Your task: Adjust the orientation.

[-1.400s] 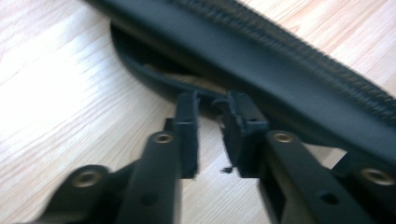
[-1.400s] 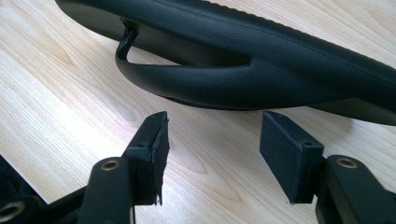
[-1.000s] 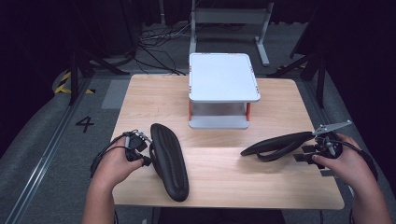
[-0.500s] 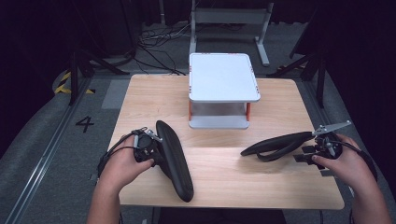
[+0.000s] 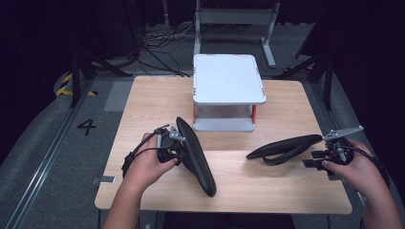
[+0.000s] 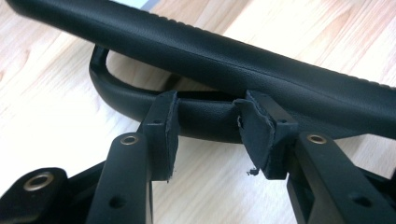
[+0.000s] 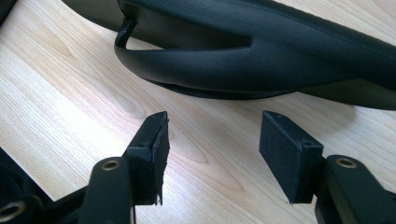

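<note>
A dark room surrounds the wooden table (image 5: 143, 102), which carries a white two-tier rack (image 5: 228, 78) at its far edge. We see two black sandals — the left sandal (image 5: 196, 156) tipped on edge near the table's middle, the right sandal (image 5: 284, 148) lying apart from it. Our left gripper (image 6: 208, 133) has just been opening; its pads flank the strap loosely. Our right gripper (image 7: 212, 154) stands apart, holding nothing. Racking both sandals appears to remain.
</note>
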`<state>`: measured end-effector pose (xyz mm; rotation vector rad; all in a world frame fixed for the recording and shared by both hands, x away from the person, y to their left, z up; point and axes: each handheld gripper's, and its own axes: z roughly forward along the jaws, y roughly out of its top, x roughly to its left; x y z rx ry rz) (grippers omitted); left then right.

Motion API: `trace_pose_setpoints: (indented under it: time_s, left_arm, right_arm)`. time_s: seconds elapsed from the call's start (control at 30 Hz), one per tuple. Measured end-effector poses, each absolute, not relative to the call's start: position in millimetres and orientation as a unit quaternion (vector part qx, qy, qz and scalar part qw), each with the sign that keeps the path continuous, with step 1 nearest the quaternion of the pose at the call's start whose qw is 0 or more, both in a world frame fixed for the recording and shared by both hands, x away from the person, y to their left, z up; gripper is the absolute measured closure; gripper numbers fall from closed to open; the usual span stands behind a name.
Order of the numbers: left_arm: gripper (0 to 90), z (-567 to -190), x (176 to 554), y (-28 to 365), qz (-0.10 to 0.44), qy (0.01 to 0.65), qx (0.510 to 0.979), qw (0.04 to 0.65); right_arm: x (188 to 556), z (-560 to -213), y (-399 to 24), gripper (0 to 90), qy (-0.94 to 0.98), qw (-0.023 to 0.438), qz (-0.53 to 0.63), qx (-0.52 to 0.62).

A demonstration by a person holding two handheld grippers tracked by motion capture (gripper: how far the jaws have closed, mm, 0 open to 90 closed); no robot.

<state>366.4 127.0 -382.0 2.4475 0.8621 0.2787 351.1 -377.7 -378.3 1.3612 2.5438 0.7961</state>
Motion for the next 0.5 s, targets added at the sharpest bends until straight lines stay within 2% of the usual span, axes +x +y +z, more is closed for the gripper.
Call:
trace_pose_setpoints:
  time_s: [0.5]
  left_arm:
    - [54.7,-372.9,385.8,89.2,0.126,0.300,0.898,0.295]
  right_arm:
    - [341.7,-382.2,-384.9,43.4,0.842,0.073,0.259,0.468]
